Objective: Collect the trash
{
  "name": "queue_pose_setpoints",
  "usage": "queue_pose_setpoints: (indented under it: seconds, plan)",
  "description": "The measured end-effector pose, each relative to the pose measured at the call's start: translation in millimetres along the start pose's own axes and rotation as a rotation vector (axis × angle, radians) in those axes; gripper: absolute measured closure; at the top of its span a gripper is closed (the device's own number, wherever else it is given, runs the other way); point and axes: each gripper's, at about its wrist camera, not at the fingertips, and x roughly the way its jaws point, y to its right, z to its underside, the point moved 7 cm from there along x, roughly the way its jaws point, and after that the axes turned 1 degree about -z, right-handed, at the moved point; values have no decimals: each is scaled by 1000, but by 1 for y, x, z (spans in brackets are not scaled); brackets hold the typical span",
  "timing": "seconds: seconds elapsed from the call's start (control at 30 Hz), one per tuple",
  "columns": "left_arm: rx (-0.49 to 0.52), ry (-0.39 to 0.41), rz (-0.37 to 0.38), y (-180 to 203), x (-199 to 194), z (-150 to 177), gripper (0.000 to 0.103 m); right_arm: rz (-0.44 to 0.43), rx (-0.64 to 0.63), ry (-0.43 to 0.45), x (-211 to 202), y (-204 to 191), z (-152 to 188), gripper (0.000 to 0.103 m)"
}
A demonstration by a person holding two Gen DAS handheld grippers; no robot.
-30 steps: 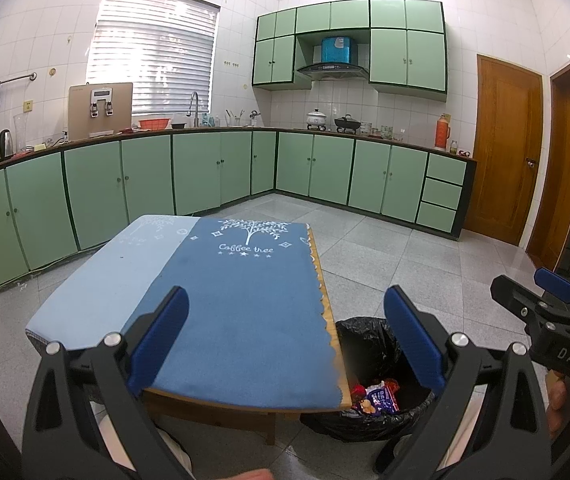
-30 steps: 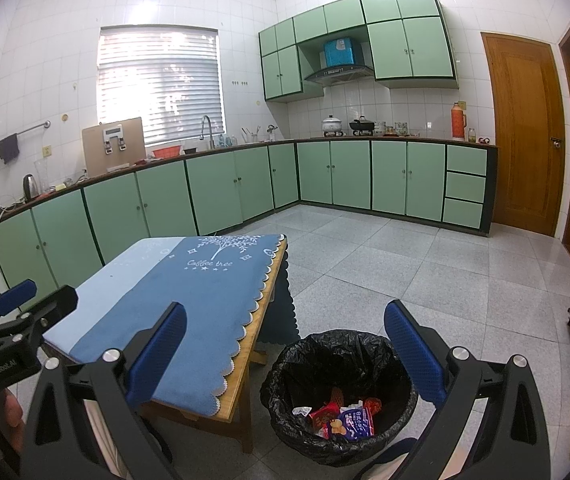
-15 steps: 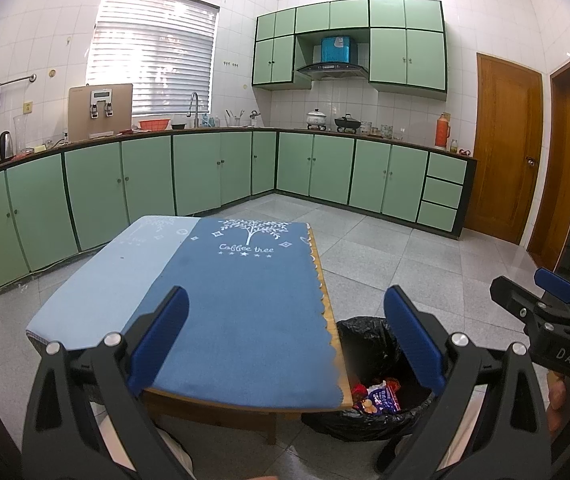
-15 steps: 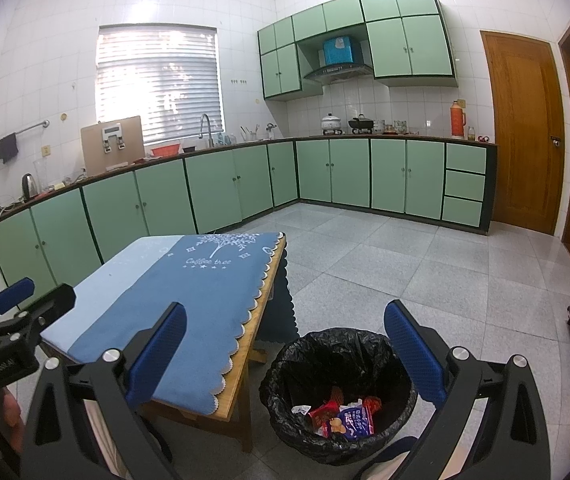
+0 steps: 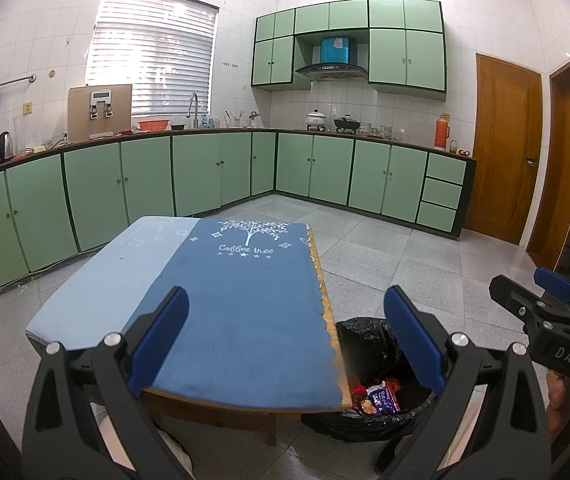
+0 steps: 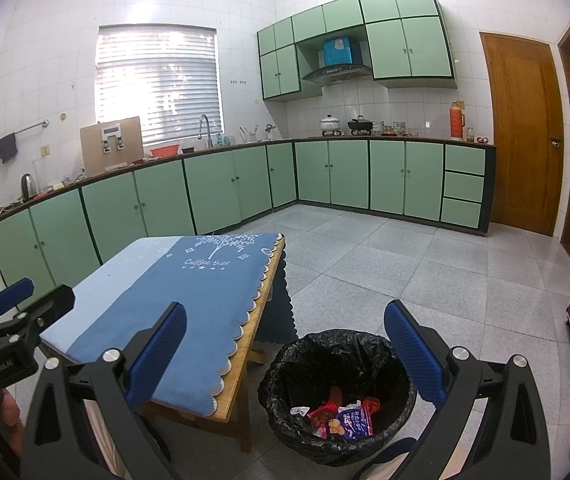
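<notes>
A bin lined with a black bag (image 6: 341, 364) stands on the floor by the table's right side, also seen in the left wrist view (image 5: 369, 344). Colourful snack wrappers (image 6: 345, 420) lie at its bottom, the wrappers (image 5: 379, 396) partly hidden by the table edge in the left wrist view. My left gripper (image 5: 285, 336) is open above the near end of the blue-clothed table (image 5: 241, 292), nothing between its fingers. My right gripper (image 6: 285, 350) is open above the bin and table corner, holding nothing.
The low wooden table (image 6: 241, 364) carries a blue cloth with a light blue strip at its left. Green cabinets (image 5: 145, 184) line the back and left walls. Wooden doors (image 6: 525, 132) are at the right. Grey tiled floor (image 6: 425, 272) spreads beyond the bin.
Almost nothing differs; the right wrist view has shifted very slightly, and both grippers stay open and held in place.
</notes>
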Motion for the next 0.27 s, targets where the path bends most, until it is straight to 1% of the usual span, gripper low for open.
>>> queue_pose_setpoints:
  seconds: [0.27]
  plan:
    - [1, 1, -1, 0, -1, 0, 8, 0, 0, 2, 0, 0, 0, 6]
